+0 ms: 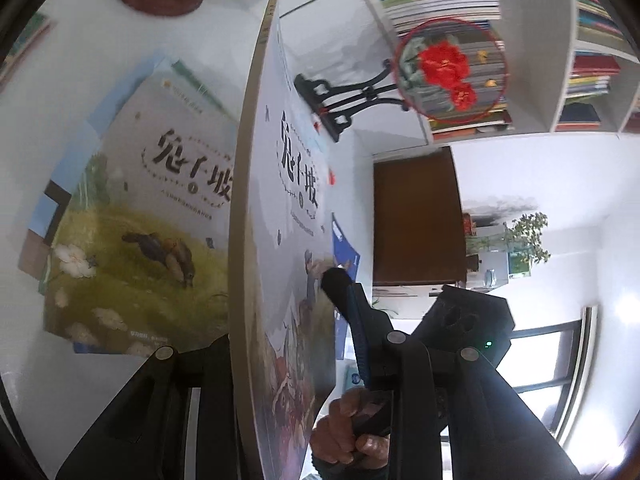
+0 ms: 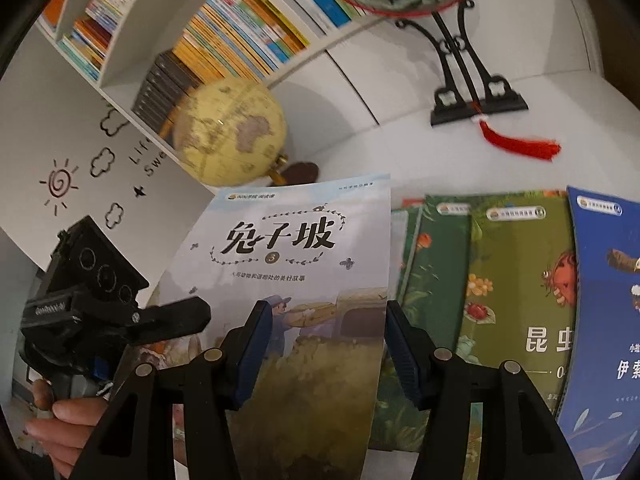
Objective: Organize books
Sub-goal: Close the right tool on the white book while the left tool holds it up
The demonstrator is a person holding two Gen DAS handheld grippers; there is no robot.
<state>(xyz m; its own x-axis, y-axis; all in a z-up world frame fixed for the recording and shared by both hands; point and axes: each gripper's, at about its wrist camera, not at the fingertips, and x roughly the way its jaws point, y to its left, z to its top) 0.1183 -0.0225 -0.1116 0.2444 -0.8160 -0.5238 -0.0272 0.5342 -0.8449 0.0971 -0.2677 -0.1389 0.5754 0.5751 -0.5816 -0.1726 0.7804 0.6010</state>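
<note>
Plainly, both grippers have the same thin picture book (image 2: 296,280), the pale one with a "3" under its title. The left gripper (image 1: 240,360) is clamped nearly shut on the book's edge, with the book standing on edge between its jaws, so the left wrist view sees it almost edge-on. The right gripper (image 2: 324,344) shows up in the left view with one dark pad (image 1: 338,282) pressed on the cover; its own camera shows the book's lower right part between narrowly set jaws, though the far-side contact cannot be made out.

Relative to the book, a matching volume (image 1: 136,216) of the same series lies flat on the white table (image 1: 60,80) just to its left in the left wrist view, on a small stack. In the right wrist view, green and blue books (image 2: 516,280) lie fanned out just to its right. A globe (image 2: 232,132) and the bookshelf (image 2: 132,40) stand beyond its top edge.

The book's long axis runs away from both grippers toward the shelf. Judging from that, the next move is probably to lay it onto the matching volume, and the left hand is the nearer one.
</note>
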